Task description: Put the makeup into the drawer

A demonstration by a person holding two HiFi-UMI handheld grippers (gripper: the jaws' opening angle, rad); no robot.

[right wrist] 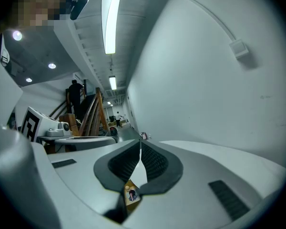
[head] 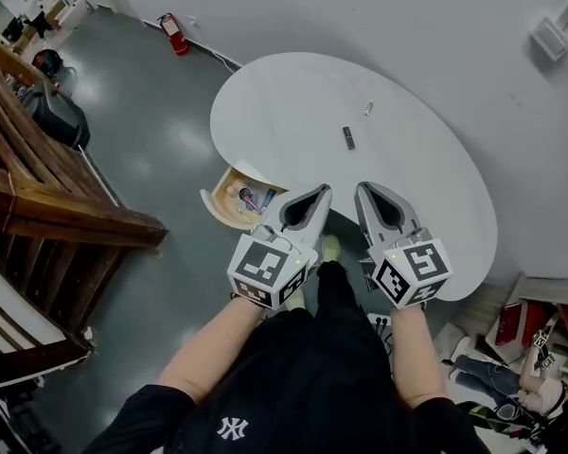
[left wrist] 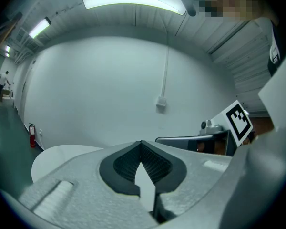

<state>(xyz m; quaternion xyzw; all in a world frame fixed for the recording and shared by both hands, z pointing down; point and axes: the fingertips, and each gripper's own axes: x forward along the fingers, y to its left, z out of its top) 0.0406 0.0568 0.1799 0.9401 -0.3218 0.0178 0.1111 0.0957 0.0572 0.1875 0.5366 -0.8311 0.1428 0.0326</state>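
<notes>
A dark makeup stick [head: 348,138] and a smaller silver one [head: 368,108] lie on the white oval table [head: 293,102]. A wooden drawer [head: 229,206] stands open under the table's left near edge, with a few small items inside. My left gripper [head: 322,190] and right gripper [head: 363,190] hang side by side over the table's near edge, short of the makeup. Both are shut with nothing between their jaws, as the left gripper [left wrist: 141,142] and right gripper [right wrist: 140,142] show in their own views. Through the right jaws' lower gap I glimpse the drawer [right wrist: 131,194].
A wooden stair railing [head: 47,206] runs along the left. A red fire extinguisher [head: 175,34] stands by the far wall. Bags and clutter [head: 530,357] lie on the floor at lower right. The person's legs and shoes [head: 329,249] are below the grippers.
</notes>
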